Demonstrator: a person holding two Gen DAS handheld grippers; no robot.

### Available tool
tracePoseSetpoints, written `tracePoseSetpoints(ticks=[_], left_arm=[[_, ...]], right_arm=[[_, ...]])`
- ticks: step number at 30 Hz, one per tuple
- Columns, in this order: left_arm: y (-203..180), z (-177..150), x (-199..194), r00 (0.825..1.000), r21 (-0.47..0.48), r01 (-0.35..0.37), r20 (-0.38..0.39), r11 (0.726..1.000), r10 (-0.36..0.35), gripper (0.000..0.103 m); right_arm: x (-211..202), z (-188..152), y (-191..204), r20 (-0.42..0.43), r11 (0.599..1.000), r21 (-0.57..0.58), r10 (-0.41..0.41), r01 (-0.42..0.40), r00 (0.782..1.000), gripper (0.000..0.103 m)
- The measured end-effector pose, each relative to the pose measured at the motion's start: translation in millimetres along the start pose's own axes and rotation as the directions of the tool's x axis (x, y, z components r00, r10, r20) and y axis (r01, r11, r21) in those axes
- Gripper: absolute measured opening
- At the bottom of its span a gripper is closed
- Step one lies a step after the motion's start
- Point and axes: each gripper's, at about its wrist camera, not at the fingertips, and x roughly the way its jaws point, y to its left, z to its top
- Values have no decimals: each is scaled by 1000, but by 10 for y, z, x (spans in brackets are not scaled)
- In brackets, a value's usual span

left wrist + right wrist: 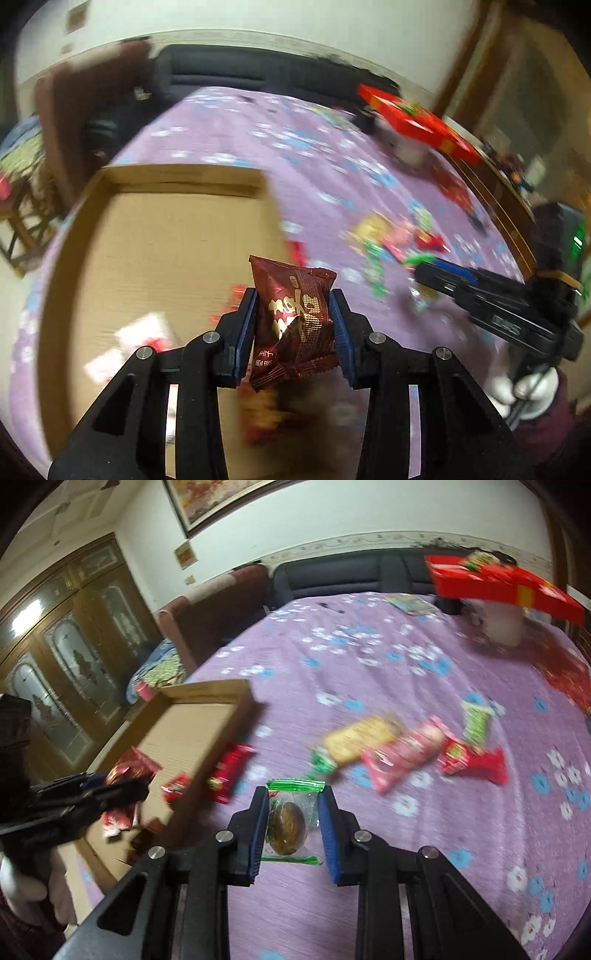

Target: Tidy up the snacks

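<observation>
The left gripper (293,317) reaches forward above the shallow cardboard tray (177,236), its two blue-padded fingers (245,332) pressed against the sides of a dark red snack packet (291,321). The packet stands upright between the pads, its crimped top edge rising past the fingertips and its bottom corner hanging below them. Under the gripper, on the tray floor, lie a few blurred wrappers (147,339), red and white.

The right gripper (292,827) is held low over the purple flowered bedspread (369,657), just beside the tray's near corner (221,738). Its fingers are closed on a clear packet with green seals (291,819) that contains a round brown pastry; the packet sits upright between the blue pads, touching both. From this view the left gripper (114,794) appears at the left edge, pointing across the tray with the red packet at its tip.

Further out on the bedspread a loose cluster of snacks (406,749) lies well apart from the tray: a yellow packet, a pink one, small red ones and a green-and-white one. A red snack bar (229,771) lies touching the tray's outer wall. A large red box (495,583) stands at the far side of the bed, in front of the dark headboard (351,568).
</observation>
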Motion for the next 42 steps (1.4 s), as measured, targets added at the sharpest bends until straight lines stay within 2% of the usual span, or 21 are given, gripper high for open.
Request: tracePoseSetpoints(ticks=[3,9,14,16,20,22,24,26,32,34,35,37,39,42], left_arm=[[408,69,-17,1000,-96,-26,7,995,27,38],[924,154,122,999,-190,-51,-13,980,50,38],[1174,189,212,999,-251,-25,-36,968,17,38],[1218,201,203,999,-260,-33,-34,965,25,38],[1329,188,164,999,-295,10,-30,955,-20,38],[1388,178,161,999,-318,22,-40,948,-36,43],[1427,160,129,997,-344,52,-33,937,-68,43],[1430,159,65,997,-358,58,-20,932,-70,43],[1302,119,-315,993,-351,108,71,930,-89,43],[1220,95,-450,990,-338,131,103,932,-101,48],[1171,75,-513,987,-333,145,116,932,-112,58],[1048,29,-623,981,-322,167,149,932,-125,66],[914,-8,-665,974,-307,199,165,931,-154,66],[703,-63,-656,967,-279,241,153,930,-204,66]], right_arm=[[109,144,284,-16,999,-39,35,-36,999,30],[528,317,858,-80,989,-117,79,-88,994,30],[997,422,1220,-151,982,-164,74,-99,986,30],[1163,453,1304,-173,981,-169,70,-100,982,30],[1348,480,1377,-200,979,-169,77,-112,977,30],[1340,488,1364,-191,982,-148,87,-117,978,31],[1315,512,1329,-193,984,-127,102,-128,976,35],[1244,545,1296,-171,986,-125,90,-112,981,37],[756,548,1043,-82,992,-105,66,-75,994,47],[570,557,883,-48,994,-97,42,-47,998,49],[470,545,799,-28,995,-95,19,-22,999,53],[283,510,576,5,996,-79,-32,32,999,61],[169,456,362,13,997,-46,-63,64,998,62],[111,307,88,-25,996,-1,-89,89,996,62]])
